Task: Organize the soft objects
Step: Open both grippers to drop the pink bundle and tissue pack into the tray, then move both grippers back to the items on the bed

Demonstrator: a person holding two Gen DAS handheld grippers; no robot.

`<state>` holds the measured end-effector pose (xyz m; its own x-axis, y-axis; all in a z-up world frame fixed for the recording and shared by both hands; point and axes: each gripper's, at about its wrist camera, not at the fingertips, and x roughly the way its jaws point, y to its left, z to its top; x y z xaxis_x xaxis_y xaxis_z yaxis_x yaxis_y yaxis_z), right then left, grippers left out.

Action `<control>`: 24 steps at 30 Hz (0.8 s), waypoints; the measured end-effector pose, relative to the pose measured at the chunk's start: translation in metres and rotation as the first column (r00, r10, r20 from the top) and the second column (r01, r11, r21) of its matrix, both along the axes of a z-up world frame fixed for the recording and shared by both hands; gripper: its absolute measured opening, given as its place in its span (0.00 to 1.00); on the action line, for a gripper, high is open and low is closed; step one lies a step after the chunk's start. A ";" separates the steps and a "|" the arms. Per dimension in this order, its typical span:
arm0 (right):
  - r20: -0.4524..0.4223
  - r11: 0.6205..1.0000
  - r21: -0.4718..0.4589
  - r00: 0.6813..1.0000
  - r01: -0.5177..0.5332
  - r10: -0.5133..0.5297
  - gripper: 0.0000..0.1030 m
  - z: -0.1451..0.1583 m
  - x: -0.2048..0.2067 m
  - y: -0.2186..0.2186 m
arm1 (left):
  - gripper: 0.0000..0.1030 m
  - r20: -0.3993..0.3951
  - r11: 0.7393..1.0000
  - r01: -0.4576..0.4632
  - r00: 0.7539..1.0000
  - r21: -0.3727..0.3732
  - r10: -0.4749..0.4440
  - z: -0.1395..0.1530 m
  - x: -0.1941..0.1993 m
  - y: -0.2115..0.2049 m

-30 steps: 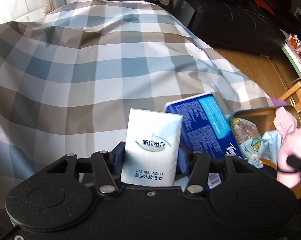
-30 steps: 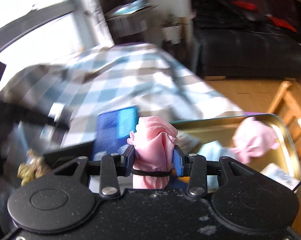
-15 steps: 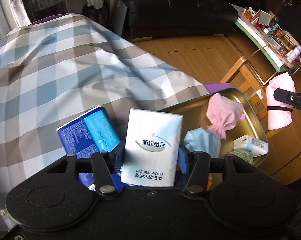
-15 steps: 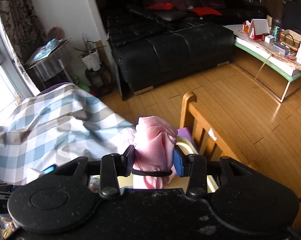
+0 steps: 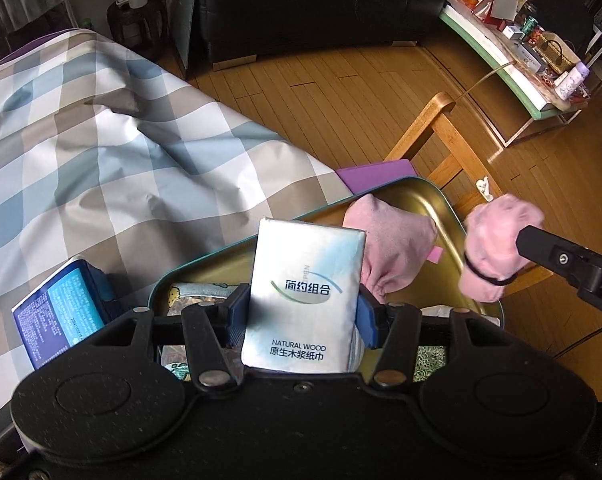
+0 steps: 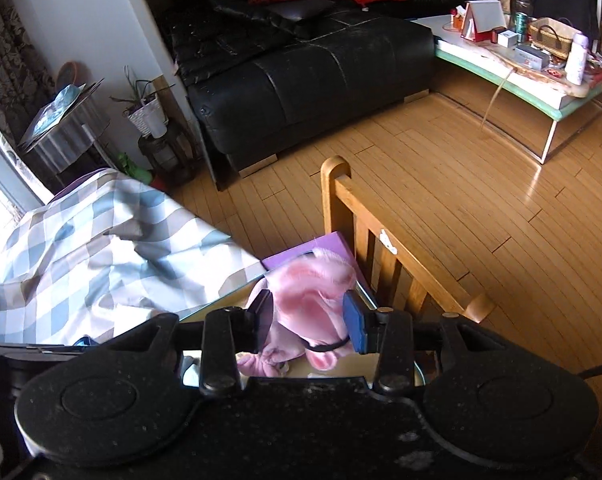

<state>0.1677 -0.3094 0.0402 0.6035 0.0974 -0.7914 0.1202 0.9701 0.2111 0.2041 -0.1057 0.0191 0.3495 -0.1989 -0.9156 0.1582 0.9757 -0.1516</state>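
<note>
now left gripper (image 5: 301, 312) clamps tissue pack (image 5: 305, 296) (above tray (image 5: 441, 200))

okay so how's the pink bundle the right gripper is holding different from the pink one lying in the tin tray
The held pink bundle is up in the air by the tin tray's rim, clamped in the right gripper; the pink bundle in the tray rests on the tray floor, with nothing gripping it. The held one has a black band around it; no band shows on the tray one. The held one looks brighter pink, the tray one duller. Both are soft, bunched pink cloth.
</note>
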 end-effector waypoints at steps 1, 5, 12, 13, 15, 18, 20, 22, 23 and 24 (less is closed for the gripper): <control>0.000 1.000 0.003 1.000 0.004 -0.004 0.38 0.000 0.000 -0.001 | 0.51 -0.004 1.000 -0.002 1.000 0.002 0.002 -0.002 0.001 -0.001; -0.012 1.000 0.018 1.000 0.000 0.000 0.38 -0.003 0.001 -0.001 | 0.59 -0.006 1.000 0.000 1.000 0.006 0.000 -0.005 0.002 -0.004; -0.018 1.000 0.014 1.000 -0.010 0.010 0.38 -0.005 0.002 0.003 | 0.60 -0.006 1.000 -0.011 1.000 0.011 0.011 -0.005 0.002 0.000; -0.020 1.000 0.012 1.000 -0.014 0.014 0.38 -0.006 0.002 0.004 | 0.60 -0.006 1.000 -0.013 1.000 0.015 0.013 -0.005 0.001 0.001; -0.022 1.000 0.007 1.000 -0.021 0.021 0.38 -0.006 0.001 0.006 | 0.60 -0.008 1.000 -0.011 1.000 0.022 0.012 -0.005 -0.001 0.004; -0.025 1.000 0.000 0.999 -0.028 0.028 0.38 -0.007 0.001 0.008 | 0.61 -0.015 0.999 -0.009 1.000 0.031 0.009 -0.006 -0.004 0.007; -0.028 1.000 -0.004 0.999 -0.030 0.030 0.38 -0.008 0.002 0.010 | 0.61 -0.019 1.000 -0.003 1.000 0.031 0.003 -0.006 -0.006 0.010; -0.031 0.999 -0.009 0.999 -0.033 0.033 0.38 -0.009 0.002 0.011 | 0.61 -0.020 0.999 0.005 1.000 0.035 -0.004 -0.005 -0.010 0.012; -0.033 0.999 -0.012 0.999 -0.035 0.035 0.38 -0.009 0.002 0.012 | 0.61 -0.019 0.999 0.010 1.000 0.038 -0.009 -0.004 -0.012 0.014; -0.035 0.999 -0.015 0.999 -0.039 0.038 0.38 -0.009 0.002 0.012 | 0.61 -0.019 0.999 0.015 1.000 0.041 -0.014 -0.003 -0.014 0.016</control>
